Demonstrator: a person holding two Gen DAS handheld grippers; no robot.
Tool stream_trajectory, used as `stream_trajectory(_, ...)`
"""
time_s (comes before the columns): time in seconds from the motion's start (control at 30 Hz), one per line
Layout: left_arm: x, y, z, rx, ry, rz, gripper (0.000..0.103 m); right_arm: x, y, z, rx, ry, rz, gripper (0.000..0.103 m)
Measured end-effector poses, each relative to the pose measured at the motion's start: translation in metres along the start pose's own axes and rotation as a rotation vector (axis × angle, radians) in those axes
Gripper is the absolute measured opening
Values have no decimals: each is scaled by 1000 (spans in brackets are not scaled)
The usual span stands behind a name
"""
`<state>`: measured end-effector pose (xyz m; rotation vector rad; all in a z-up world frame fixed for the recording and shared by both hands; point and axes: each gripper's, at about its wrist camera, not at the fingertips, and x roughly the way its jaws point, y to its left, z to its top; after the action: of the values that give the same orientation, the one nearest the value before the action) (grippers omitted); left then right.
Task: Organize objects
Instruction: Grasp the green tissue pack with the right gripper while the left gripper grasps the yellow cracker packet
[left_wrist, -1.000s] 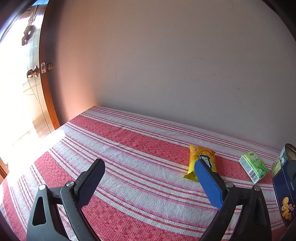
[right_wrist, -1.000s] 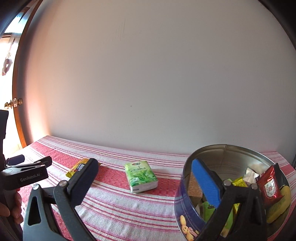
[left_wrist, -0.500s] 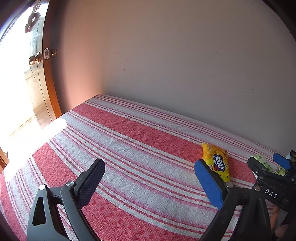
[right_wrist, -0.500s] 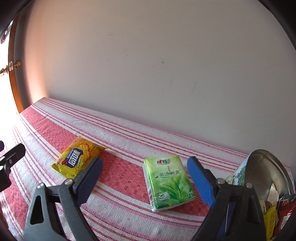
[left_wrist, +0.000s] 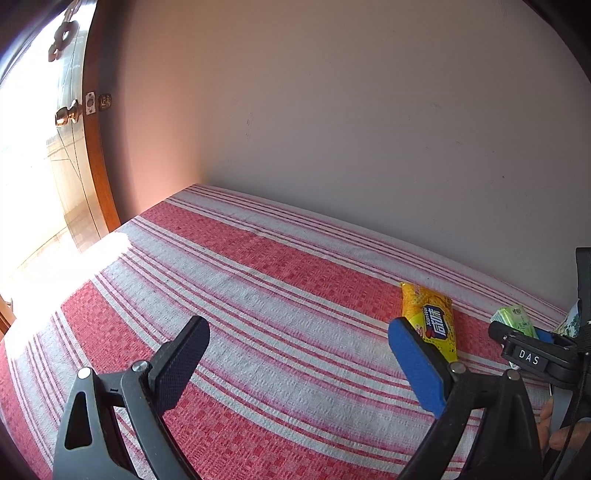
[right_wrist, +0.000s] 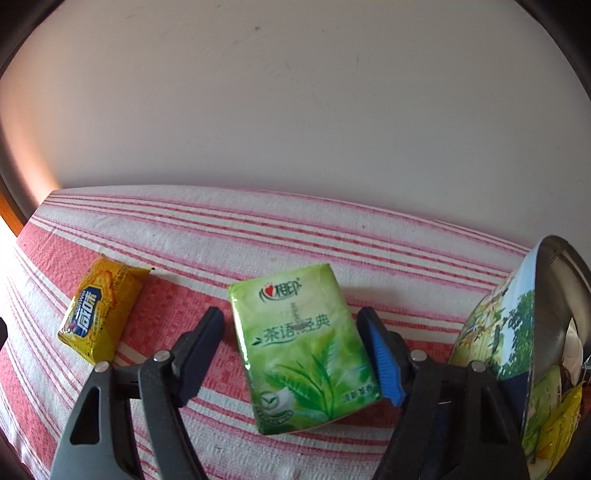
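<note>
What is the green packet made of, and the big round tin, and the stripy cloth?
The green packet looks like thin, glossy plastic film: it shines and creases at the edges. The round tin seems to be metal, with a bare silvery inside and a printed picture outside. The striped cloth looks like woven cotton, matte, with a visible checked weave, though the fibre can't be told for sure.

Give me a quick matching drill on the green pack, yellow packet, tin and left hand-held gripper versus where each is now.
1. green pack
2. yellow packet
3. tin
4. left hand-held gripper

A. open above bare cloth
B. far right, snacks inside
C. between the right hand-held gripper's open fingers
D. flat on cloth, left of the green pack

Pairs: 1-C, 2-D, 3-B, 4-A
</note>
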<state>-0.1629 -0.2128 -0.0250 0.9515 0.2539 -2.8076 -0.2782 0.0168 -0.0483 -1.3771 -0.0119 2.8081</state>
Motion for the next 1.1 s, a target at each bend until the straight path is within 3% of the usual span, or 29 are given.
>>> stream_trajectory(0.03, 0, -1, 0, 3, 1, -4, 99, -3, 2, -2, -12, -8, 6, 52)
stream_trajectory(0.17, -1, -3, 0, 30, -5, -29, 99, -21, 11, -13, -32, -42, 35, 53)
stream_trajectory(0.33, 0, -15, -2, 56, 13, -132, 99, -73, 6, -40, -4, -196, 106, 53)
stream_trajectory(0.6, 15, -76, 2, 180, 52, -195, 99, -158, -12, -105, -10, -365, 15, 53)
stream_trajectory(0.7, 38, -98, 5, 213, 112, -161, 98, -175, -31, -125, -13, -388, -18, 53)
stream_trajectory(0.8, 59, -108, 7, 228, 204, -149, 83, -188, -50, -133, 24, -404, -18, 53)
stream_trajectory(0.87, 70, -111, 8, 224, 252, -149, 78, -191, -61, -132, 50, -413, -12, 53)
stream_trajectory(0.97, 67, -111, 8, 236, 242, -161, 70, -189, -73, -126, 64, -404, 15, 53)
stream_trajectory(1.03, 66, -106, 9, 214, 233, -158, 52, -185, -69, -124, 59, -395, 26, 53)
stream_trajectory(1.1, 65, -98, 11, 178, 232, -197, 52, -190, -67, -128, 54, -400, 33, 53)
